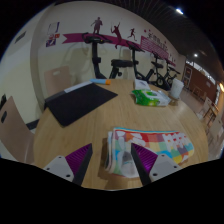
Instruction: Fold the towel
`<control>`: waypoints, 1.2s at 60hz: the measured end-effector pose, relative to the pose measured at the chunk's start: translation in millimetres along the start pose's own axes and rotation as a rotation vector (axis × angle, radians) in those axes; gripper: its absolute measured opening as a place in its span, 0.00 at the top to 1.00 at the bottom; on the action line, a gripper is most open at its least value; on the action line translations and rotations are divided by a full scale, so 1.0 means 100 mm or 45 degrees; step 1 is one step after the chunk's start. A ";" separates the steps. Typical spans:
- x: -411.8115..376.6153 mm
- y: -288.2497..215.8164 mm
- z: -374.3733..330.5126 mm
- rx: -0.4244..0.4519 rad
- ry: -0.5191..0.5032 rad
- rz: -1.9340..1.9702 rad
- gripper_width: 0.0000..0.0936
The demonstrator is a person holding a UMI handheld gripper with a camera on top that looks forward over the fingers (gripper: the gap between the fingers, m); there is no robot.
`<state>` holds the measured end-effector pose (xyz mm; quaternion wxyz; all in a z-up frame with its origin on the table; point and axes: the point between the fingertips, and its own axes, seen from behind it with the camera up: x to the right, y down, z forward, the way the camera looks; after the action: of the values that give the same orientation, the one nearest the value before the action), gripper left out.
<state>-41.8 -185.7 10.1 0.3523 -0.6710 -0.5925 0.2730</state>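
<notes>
Warm, even indoor light from a small bright ceiling lamp (179,11) falls on the pale wooden desk (95,128), shadows soft, while fisheye distortion bends the desk's edges and the far wall looks slightly blurred.

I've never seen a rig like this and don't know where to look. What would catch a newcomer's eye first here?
Most likely the colourful patterned towel, lying on the wooden table just ahead of the gripper, whose two purple-padded fingers stand open with nothing held. Beyond them a dark mat lies flat on the table, with a small green-and-white item further back. On the far wall, silhouettes of athletes run above exercise machines.
</notes>
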 end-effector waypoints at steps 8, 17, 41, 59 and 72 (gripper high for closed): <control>-0.05 0.08 0.14 -0.007 -0.038 0.015 0.28; 0.05 0.09 0.13 -0.025 0.033 -0.047 0.99; 0.77 -0.67 -0.67 -0.002 -0.208 0.328 0.99; 2.07 -0.27 -0.13 -0.097 -0.043 0.259 0.97; 2.29 -0.03 0.13 -0.126 -0.053 0.185 0.95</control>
<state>-19.7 42.3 16.4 0.2856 -0.7229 -0.5622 0.2823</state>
